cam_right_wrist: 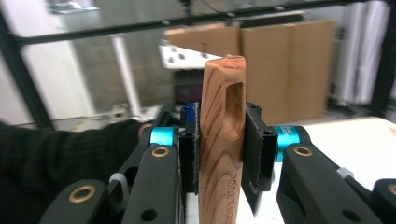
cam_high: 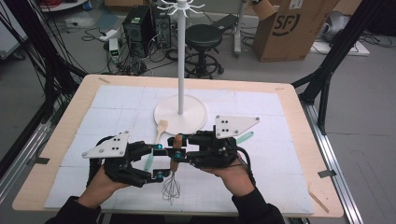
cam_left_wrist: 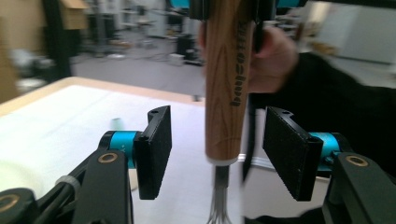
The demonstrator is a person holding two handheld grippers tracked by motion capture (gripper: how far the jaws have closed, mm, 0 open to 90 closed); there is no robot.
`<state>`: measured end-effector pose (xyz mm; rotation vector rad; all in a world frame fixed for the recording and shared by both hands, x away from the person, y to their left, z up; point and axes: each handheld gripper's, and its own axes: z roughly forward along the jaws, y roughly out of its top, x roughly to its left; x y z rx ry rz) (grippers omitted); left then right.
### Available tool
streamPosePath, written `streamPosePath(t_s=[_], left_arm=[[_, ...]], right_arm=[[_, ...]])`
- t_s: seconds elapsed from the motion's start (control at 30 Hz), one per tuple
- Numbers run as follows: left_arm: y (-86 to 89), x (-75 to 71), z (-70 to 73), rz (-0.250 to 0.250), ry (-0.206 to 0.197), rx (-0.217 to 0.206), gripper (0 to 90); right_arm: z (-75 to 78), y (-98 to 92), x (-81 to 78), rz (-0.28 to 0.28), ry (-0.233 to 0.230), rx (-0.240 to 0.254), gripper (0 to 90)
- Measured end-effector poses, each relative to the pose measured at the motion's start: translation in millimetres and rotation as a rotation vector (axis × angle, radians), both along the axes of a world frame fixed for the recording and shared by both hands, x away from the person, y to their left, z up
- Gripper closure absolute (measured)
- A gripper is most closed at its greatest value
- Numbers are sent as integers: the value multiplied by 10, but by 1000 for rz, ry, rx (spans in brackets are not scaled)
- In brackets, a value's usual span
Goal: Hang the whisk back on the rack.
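Pads (cam_right_wrist: 254,151) of the right gripper (cam_right_wrist: 220,154) are clamping the whisk (cam_right_wrist: 219,154) handle at frame centre; the left gripper (cam_left_wrist: 217,151) is standing open around it, untouching, spatula (cam_high: 156,140) lying nearby.

The high view looks forward and down from the person's side, taking in the whole table (cam_high: 56,140) and the room's floor beyond its far edge. The left gripper view rides close behind its jaws, facing the whisk (cam_left_wrist: 226,79) handle. The right gripper view faces the same handle from the opposite side, equally near.
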<state>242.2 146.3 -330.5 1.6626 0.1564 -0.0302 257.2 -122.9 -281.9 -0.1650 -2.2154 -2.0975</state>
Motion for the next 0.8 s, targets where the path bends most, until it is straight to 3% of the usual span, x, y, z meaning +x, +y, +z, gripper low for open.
streamPosePath(t_s=[0.13,0.3,0.6,0.7,0.8], left_arm=[[-36,-13,-12,-95,8,-18,445],[-82,-34,-30,-151,-1,-2,501],[-123,-55,-60,-210,-38,-6,697],[-130,-60,-65,-192,-38,0,703],[-130,-60,-59,-122,-27,20,707]], right_arm=[[-6,60,-3,157,-13,39,704],[-31,131,3,244,-16,42,704],[-93,161,45,297,4,74,706],[-106,158,46,295,3,75,706],[-108,152,42,253,8,68,701]])
